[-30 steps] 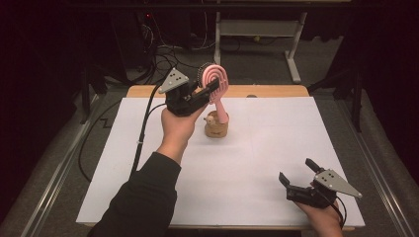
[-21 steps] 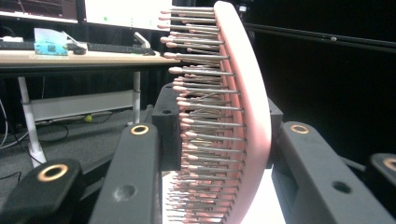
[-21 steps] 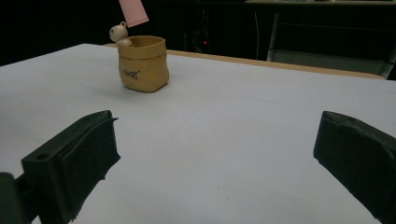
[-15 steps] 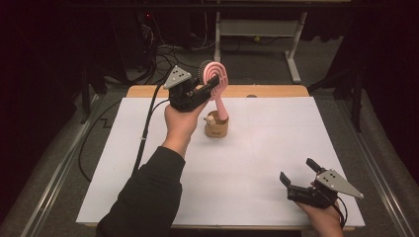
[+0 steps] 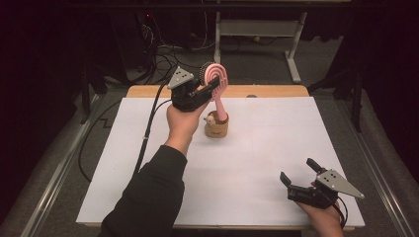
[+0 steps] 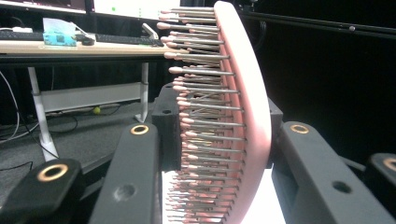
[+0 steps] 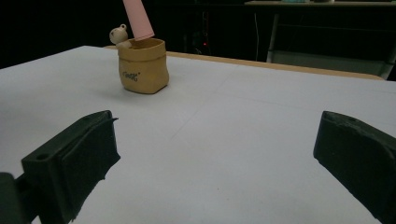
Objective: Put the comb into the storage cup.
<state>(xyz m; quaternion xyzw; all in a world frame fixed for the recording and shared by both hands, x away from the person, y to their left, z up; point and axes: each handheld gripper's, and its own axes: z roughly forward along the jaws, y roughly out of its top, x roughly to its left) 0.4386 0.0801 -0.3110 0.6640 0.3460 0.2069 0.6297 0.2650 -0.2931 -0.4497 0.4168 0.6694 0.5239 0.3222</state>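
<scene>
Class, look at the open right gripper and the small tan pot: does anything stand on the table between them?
Nothing visible does. Bare white table lies between the right gripper and the pot, which holds the pink brush's handle.

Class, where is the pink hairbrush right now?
High view, far left-centre: the pink hairbrush stands handle-down in the tan pot, its head clamped by the left hand-held gripper.

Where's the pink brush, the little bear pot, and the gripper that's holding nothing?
pink brush (image 5: 217,78): high view, its head.
bear pot (image 7: 142,65): right gripper view, its tan side.
right gripper (image 5: 298,173): high view, between its open jaws.
</scene>
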